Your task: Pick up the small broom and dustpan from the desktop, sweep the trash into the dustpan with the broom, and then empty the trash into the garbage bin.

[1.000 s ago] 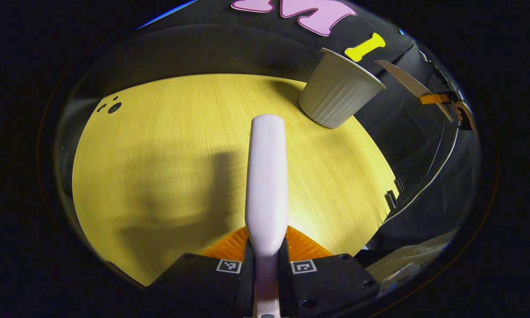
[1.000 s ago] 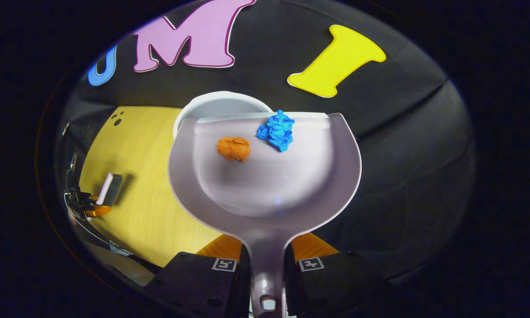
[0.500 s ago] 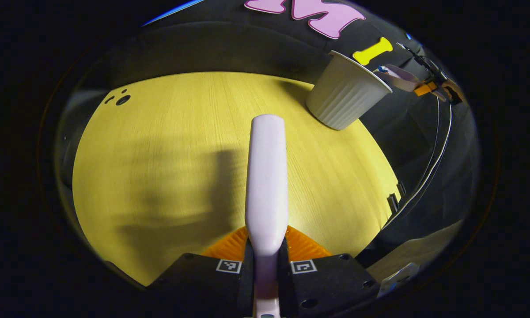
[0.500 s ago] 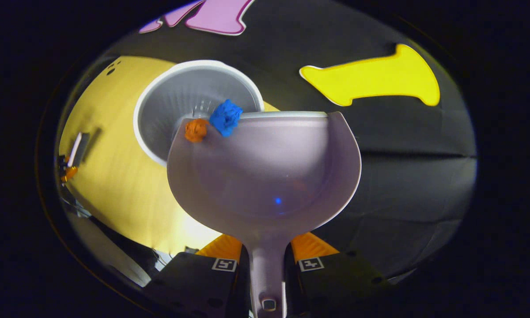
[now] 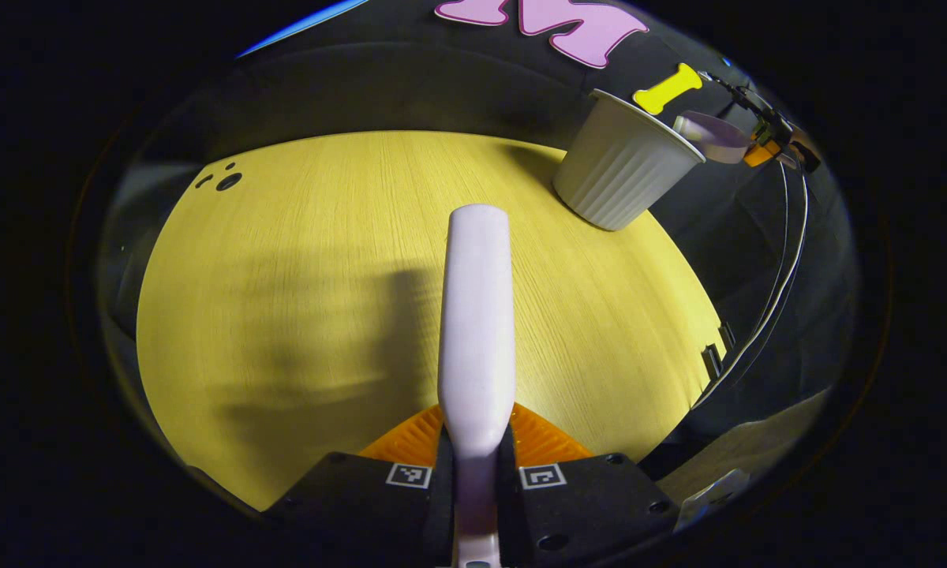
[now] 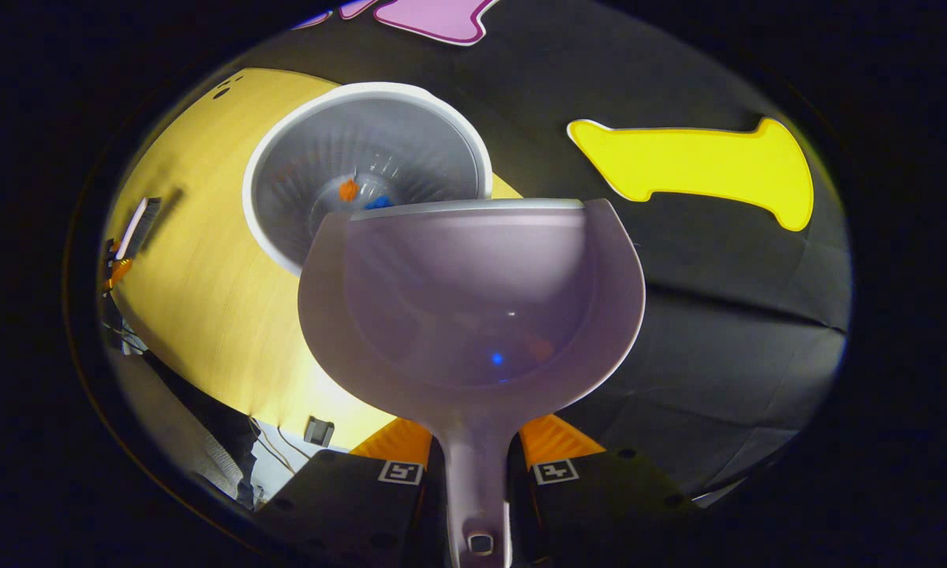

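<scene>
Inside one bin point(image 6: 367, 158) lie two paper wads point(image 6: 349, 189); each tongs pinches a handle: broom point(image 5: 477, 315), dustpan point(image 6: 473, 315).

- Pale lilac-white broom point(image 5: 477, 315) above a yellow wood-grain desktop point(image 5: 300, 276).
- Off-white garbage bin point(image 5: 619, 170), its wall ribbed with vertical ridges; grey, ribbed interior.
- Translucent lilac-grey dustpan point(image 6: 473, 315).
- Orange paper ball point(image 6: 349, 189) and blue paper ball point(image 6: 377, 203) inside the bin.
</scene>
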